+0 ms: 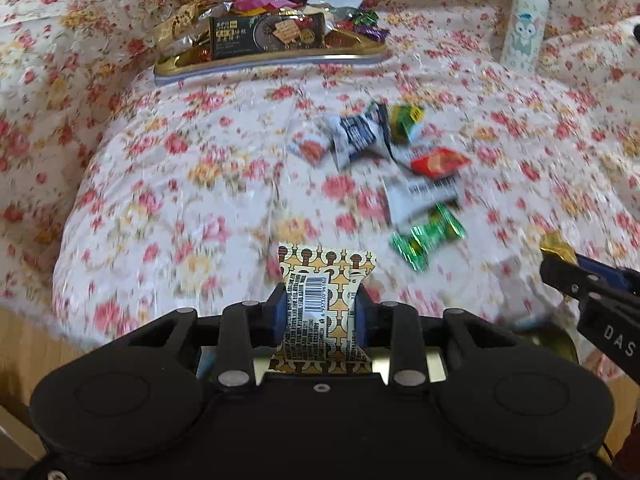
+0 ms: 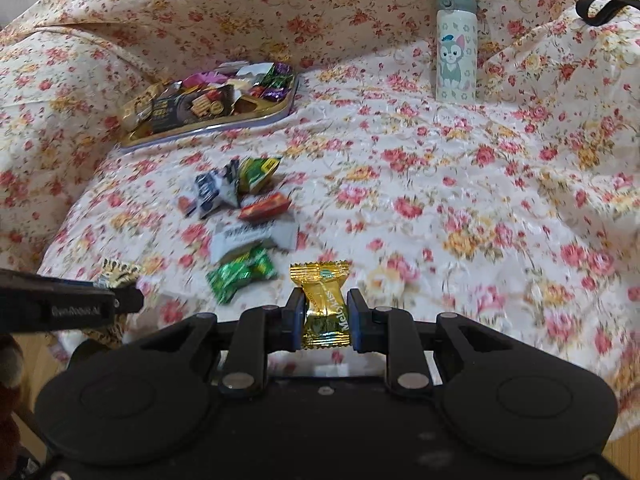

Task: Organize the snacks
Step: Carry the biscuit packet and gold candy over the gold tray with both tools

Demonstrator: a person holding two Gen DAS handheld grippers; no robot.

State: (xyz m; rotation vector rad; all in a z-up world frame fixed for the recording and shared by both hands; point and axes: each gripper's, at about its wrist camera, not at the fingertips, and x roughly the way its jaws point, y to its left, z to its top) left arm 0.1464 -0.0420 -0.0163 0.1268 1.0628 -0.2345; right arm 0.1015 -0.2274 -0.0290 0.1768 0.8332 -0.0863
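Gripping patterned snack (image 1: 320, 300) | gold candy (image 2: 325, 300) | bare cloth (image 2: 460, 208) rightward

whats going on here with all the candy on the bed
A person holding two grippers is sorting snacks on a floral bedspread. The left gripper is shut on a yellow patterned snack packet, and the right gripper is shut on a gold candy. A tray farther back already holds many snacks, and a few loose candies remain on the cloth.
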